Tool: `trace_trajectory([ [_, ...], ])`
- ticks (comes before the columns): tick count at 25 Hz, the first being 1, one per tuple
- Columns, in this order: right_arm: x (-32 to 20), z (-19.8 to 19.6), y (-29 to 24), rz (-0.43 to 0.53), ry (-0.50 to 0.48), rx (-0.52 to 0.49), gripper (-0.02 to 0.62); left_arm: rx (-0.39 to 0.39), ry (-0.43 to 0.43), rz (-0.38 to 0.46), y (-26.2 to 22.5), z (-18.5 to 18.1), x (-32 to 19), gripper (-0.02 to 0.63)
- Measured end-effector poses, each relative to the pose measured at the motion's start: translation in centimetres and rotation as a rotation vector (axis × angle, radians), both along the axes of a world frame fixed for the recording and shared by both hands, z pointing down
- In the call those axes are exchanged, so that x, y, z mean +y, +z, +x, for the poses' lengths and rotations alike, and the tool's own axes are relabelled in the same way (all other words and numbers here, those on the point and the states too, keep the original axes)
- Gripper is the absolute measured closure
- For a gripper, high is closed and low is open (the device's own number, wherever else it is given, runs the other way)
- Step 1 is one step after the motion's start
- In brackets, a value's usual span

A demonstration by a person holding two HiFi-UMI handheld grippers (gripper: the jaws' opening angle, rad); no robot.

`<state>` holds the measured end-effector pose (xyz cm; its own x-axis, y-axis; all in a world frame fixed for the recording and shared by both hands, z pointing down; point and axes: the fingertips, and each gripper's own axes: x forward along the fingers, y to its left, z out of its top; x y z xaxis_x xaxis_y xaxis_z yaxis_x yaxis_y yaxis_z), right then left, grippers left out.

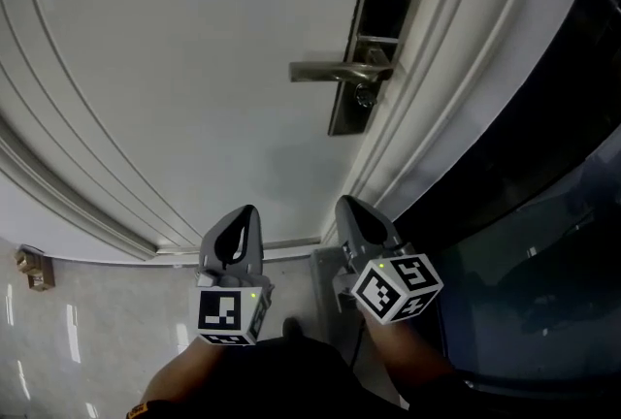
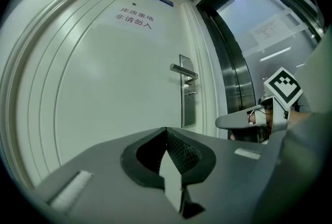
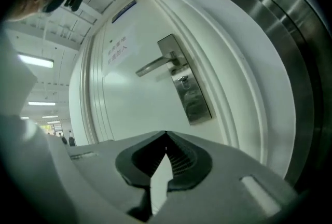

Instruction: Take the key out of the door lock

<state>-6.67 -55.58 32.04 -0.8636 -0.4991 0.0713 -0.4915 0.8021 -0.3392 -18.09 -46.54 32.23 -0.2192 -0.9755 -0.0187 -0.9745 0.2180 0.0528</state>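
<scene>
A white door carries a metal lock plate with a lever handle. A small key sticks out of the cylinder just below the handle; it also shows as the key and the key. My left gripper and right gripper hang side by side well below the lock, both shut and holding nothing. In the left gripper view the left gripper points at the door, with the right gripper beside it. The right gripper faces the lock plate.
The white door frame runs beside the lock, and a dark glass and steel panel stands to its right. A sign with printed characters sits high on the door. Pale tiled floor lies below left.
</scene>
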Motion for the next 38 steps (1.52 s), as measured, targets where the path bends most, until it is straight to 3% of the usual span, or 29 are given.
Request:
trace_trajectory([
  [5, -5.5, -0.6, -4.4, -0.130, -0.003, -0.165, 0.602, -0.004, -0.021, -0.034, -1.6, -1.4, -4.0, 0.588],
  [7, -6.9, -0.8, -5.9, -0.205, -0.030, -0.257, 0.551, -0.008, -0.028, -0.048, -1.8, -1.8, -5.2, 0.588],
  [17, -10.5, -2.6, -9.3, -0.556, -0.123, -0.587, 0.526, -0.019, -0.045, -0.036, -3.9, -2.1, -7.7, 0.562],
  [27, -12.2, -4.7, -9.3, -0.696, -0.123, -0.627, 0.561, -0.024, -0.068, -0.039, -3.7, -2.3, -7.5, 0.580],
  [38, -12.2, -4.4, -8.9, -0.840, -0.056, -0.618, 0.586, -0.002, -0.020, -0.067, -2.4, -0.9, -7.6, 0.580],
])
